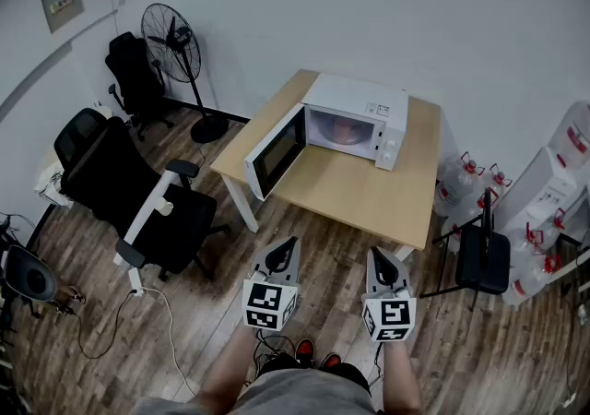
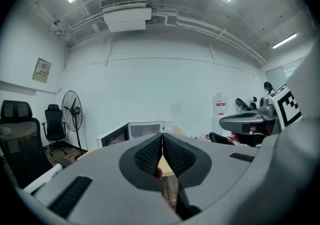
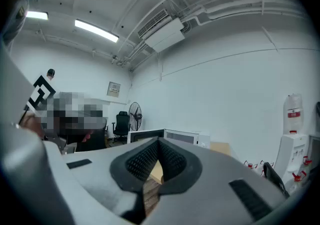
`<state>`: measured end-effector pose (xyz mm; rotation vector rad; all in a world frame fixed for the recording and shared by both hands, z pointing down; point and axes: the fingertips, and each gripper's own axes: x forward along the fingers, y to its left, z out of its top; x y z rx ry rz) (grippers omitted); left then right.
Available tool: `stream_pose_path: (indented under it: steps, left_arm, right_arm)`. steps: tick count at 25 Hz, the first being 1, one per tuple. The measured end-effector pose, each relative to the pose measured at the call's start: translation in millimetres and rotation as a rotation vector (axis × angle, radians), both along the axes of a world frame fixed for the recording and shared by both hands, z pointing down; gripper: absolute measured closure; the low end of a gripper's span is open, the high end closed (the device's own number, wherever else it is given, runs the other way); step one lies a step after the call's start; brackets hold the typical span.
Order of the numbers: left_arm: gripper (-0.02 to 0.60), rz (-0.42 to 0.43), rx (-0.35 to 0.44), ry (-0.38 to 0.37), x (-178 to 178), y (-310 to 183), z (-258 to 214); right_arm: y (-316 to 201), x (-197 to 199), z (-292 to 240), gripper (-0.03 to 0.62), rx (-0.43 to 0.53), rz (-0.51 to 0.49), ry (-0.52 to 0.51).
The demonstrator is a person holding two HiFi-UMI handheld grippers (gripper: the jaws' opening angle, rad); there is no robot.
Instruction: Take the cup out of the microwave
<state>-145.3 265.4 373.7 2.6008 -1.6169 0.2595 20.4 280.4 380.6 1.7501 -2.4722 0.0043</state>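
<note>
**A:** Where does the cup sit?

**B:** Inside the microwave. The cup shows only as a small reddish shape in the lit cavity, too small to tell more. The door swings wide open toward the left of the head view.

**A:** And the microwave itself?

**B:** It stands on the wooden table, toward the far edge near the white wall.

**A:** What about the grippers?

**B:** Both are well apart from the table, held over the wood floor in front of the person. The left gripper has its jaws pressed together at the tips with nothing between them. Its own view shows the ribbed pads meeting in a point.

**A:** The right one?

**B:** The same. The right gripper is clenched and empty, its tips closed on each other. Both point toward the table, side by side.

**A:** What else is around?

**B:** A black office chair stands left of the table, and a standing fan is by the wall behind it. Water jugs with red caps sit on the floor to the right. A black folding chair stands just beside them.
</note>
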Motion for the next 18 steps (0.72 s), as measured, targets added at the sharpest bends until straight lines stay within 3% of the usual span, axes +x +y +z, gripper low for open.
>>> stream_pose_path:
  steps: [18]
  left_arm:
    - [0.558,0.004,0.008,-0.002,-14,-36,3]
  right_arm:
    - [-35,-17,5,0.576,-0.002,0.000,-0.001]
